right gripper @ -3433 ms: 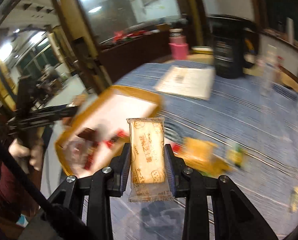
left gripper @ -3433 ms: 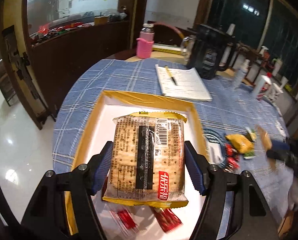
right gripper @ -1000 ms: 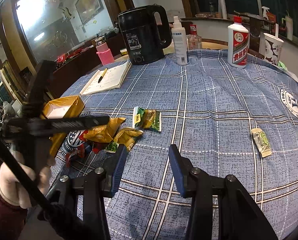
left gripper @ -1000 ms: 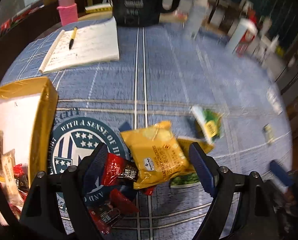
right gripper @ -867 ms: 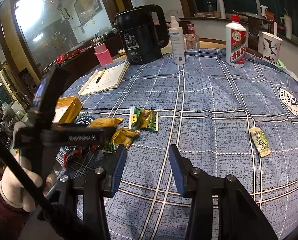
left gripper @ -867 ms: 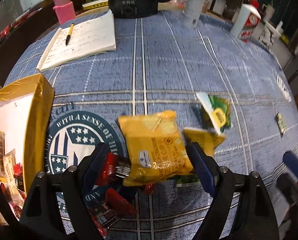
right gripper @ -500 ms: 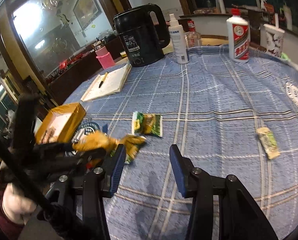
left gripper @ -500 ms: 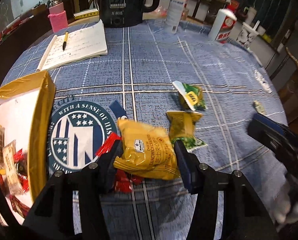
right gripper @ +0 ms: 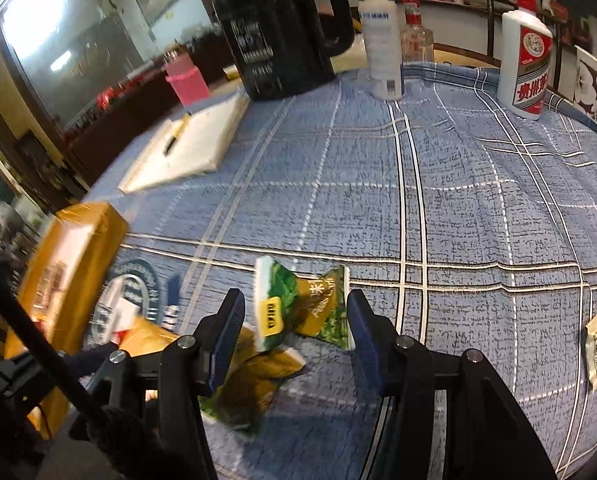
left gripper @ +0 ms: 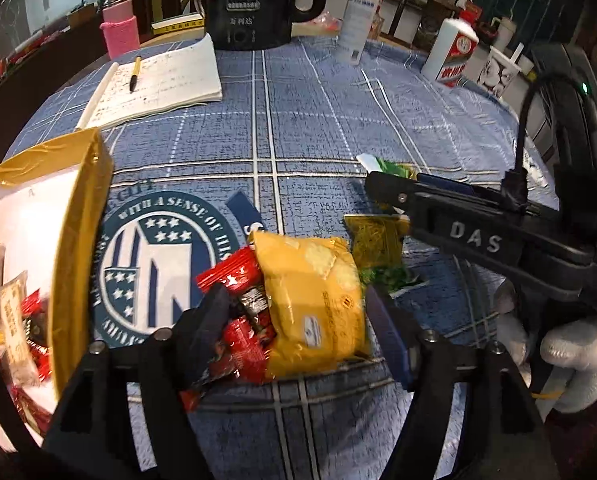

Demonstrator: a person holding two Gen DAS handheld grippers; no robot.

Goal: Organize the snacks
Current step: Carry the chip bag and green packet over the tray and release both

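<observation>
In the left wrist view, the left gripper point(left gripper: 298, 322) hangs low over a heap of snacks on the blue checked tablecloth point(left gripper: 318, 128). Its jaws have just been opening, and the yellow sandwich-cracker packet point(left gripper: 312, 300) lies between them with red wrappers point(left gripper: 234, 276) at the left finger. The pads do not seem to press on the packet. To take it well, I think the fingers should close on the yellow packet alone, with the left finger between it and the red wrappers. On the left stands the yellow-taped box point(left gripper: 84, 216); on its white floor lie pale cracker packets point(left gripper: 12, 320) and some red wrappers, with much free space.

In the right wrist view, the right gripper point(right gripper: 294, 334) is spread, its jaws have just been opening, and the green pea snack bag point(right gripper: 298, 312) lies between the fingers, not pinched. It should sink lower before it closes. A small green sachet point(right gripper: 596, 350) lies well apart on the right. The same box point(right gripper: 72, 256) is blurred here.
</observation>
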